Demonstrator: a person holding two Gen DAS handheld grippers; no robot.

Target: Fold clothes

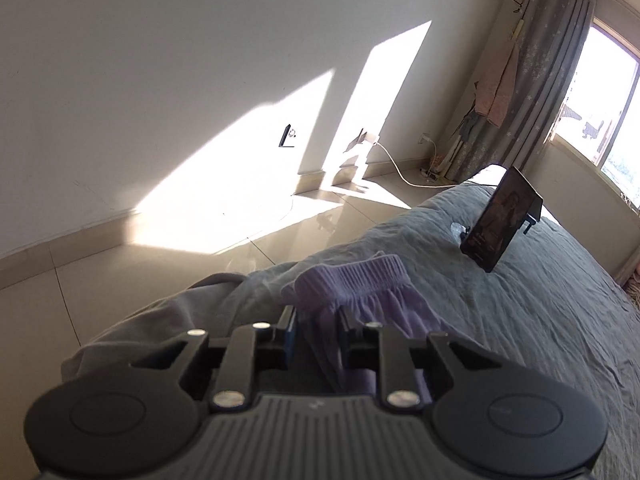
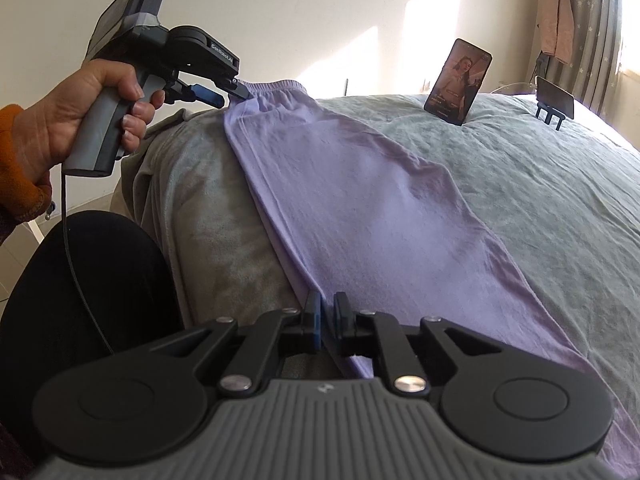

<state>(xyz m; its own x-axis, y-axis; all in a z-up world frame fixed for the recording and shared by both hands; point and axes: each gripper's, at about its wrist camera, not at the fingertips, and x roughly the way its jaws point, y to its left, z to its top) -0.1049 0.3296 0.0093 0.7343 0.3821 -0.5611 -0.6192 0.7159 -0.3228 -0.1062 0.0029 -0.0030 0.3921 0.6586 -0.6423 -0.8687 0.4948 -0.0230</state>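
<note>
In the left wrist view there is one lilac garment (image 1: 360,292) with a ribbed elastic waistband, bunched up on the grey-green bedspread (image 1: 540,320); the left gripper (image 1: 316,316) has its two fingers drawn in on a fold of that cloth just below the waistband, with fabric filling the gap between them. One phone (image 1: 500,220) stands propped upright on the bed farther off, its screen too dark here to read. One curtain (image 1: 536,80) hangs beside one bright window (image 1: 600,100), and one white cable (image 1: 400,172) trails across the tiled floor. In the right wrist view the same single garment (image 2: 380,208) lies spread lengthwise over the bedspread (image 2: 540,180), running from the waistband at the far end toward the camera. The right gripper (image 2: 327,320) is nearly closed, its blue-padded fingers pinching the near edge of the cloth. The left gripper (image 2: 230,94) appears at the far end, clamped on the waistband corner, held by one hand (image 2: 88,108) in an orange sleeve; its housing bears the lettering "GenRobot.AI". Two phones show here: one upright (image 2: 458,80) with a picture on its screen, and a second one (image 2: 554,98) on a small stand.
</note>
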